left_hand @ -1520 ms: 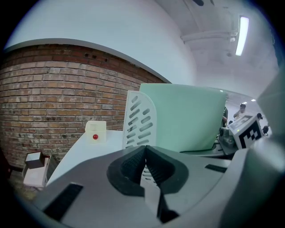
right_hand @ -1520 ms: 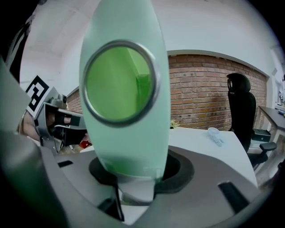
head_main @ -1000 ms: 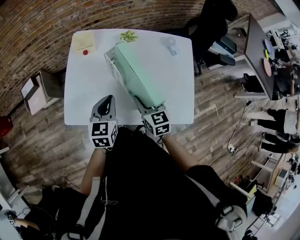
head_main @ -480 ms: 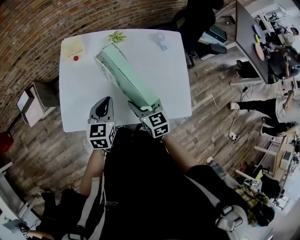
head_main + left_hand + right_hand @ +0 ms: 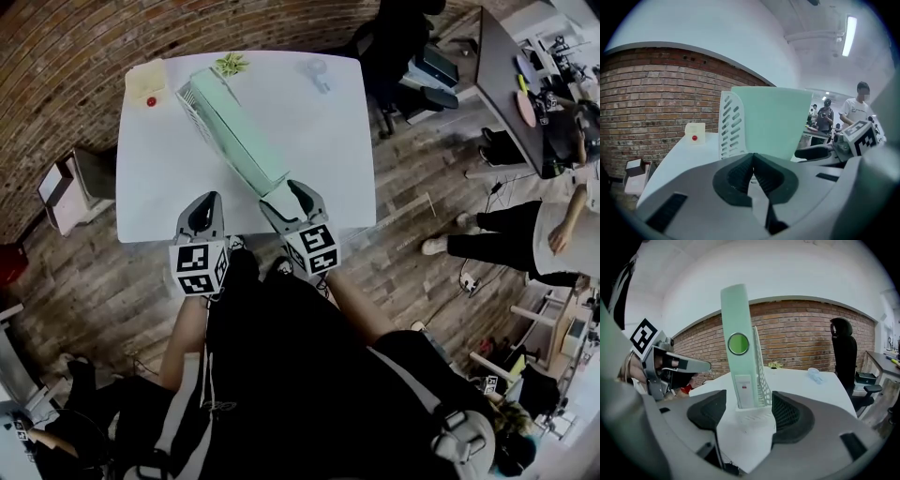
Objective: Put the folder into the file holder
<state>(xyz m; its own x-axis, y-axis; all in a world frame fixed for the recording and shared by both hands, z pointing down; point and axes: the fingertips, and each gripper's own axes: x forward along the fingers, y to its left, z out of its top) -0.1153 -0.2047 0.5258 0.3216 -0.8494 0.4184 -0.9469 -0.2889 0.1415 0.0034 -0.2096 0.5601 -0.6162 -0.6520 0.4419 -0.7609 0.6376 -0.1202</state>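
Note:
A pale green folder (image 5: 236, 129) stands upright in the white slotted file holder (image 5: 190, 101), which lies diagonally on the white table (image 5: 323, 159). My right gripper (image 5: 285, 197) is at the holder's near end. Its jaws have just been opening and now stand wide apart; the folder's spine (image 5: 738, 357) and the holder's end (image 5: 761, 380) sit just ahead of the gap, untouched by either pad. My left gripper (image 5: 206, 206) hovers at the table's front edge, left of the holder, shut with nothing in it. In the left gripper view the folder (image 5: 773, 122) rises beyond the shut jaws.
At the table's far edge are a pale yellow box with a red button (image 5: 148, 84), a small green plant (image 5: 231, 64) and a small clear object (image 5: 317, 73). A black office chair (image 5: 403, 37) stands behind the table. People (image 5: 553, 234) stand at the right on the wooden floor.
The right gripper has let go of the folder's near end, opened and drawn back slightly. The left gripper has also pulled back a little. The folder stays standing in the holder.

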